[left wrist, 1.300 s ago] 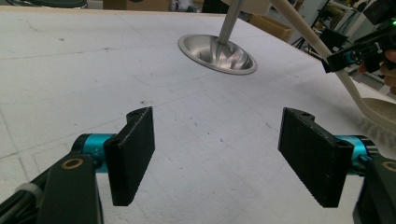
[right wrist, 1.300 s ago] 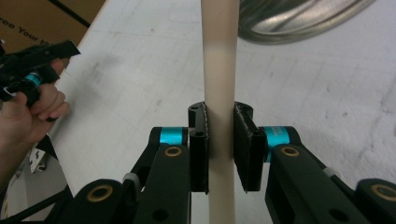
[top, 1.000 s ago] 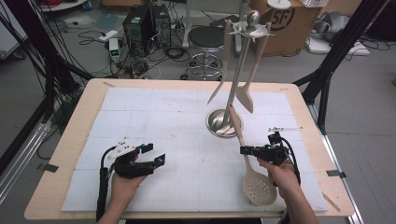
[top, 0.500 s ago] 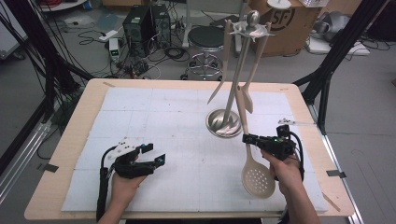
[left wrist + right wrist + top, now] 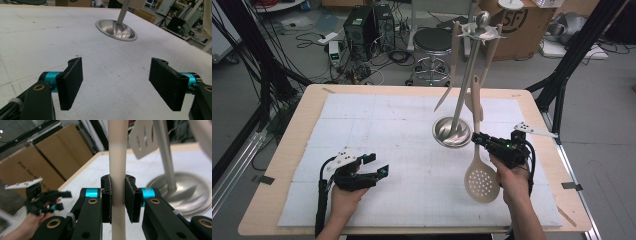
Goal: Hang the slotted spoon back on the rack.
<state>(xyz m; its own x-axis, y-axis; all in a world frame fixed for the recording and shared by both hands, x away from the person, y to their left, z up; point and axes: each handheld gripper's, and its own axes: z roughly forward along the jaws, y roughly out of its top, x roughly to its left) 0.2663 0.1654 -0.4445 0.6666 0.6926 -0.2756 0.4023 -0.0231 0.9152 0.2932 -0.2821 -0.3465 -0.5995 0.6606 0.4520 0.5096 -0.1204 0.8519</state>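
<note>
The cardboard box (image 5: 512,25) beyond the table bears "SF".

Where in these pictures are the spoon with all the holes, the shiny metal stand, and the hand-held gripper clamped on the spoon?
slotted spoon (image 5: 482,184), high view, on its perforated bowl.
metal stand (image 5: 452,132), high view, on its round base.
right hand-held gripper (image 5: 118,195), right gripper view, midway between its jaws.

A light wooden desk (image 5: 302,125) carries a white gridded mat (image 5: 377,125) that covers most of its top, leaving a bare wooden border. On the mat, right of centre, stands the round steel base of a utensil stand (image 5: 452,132), with its post rising from the middle.
</note>
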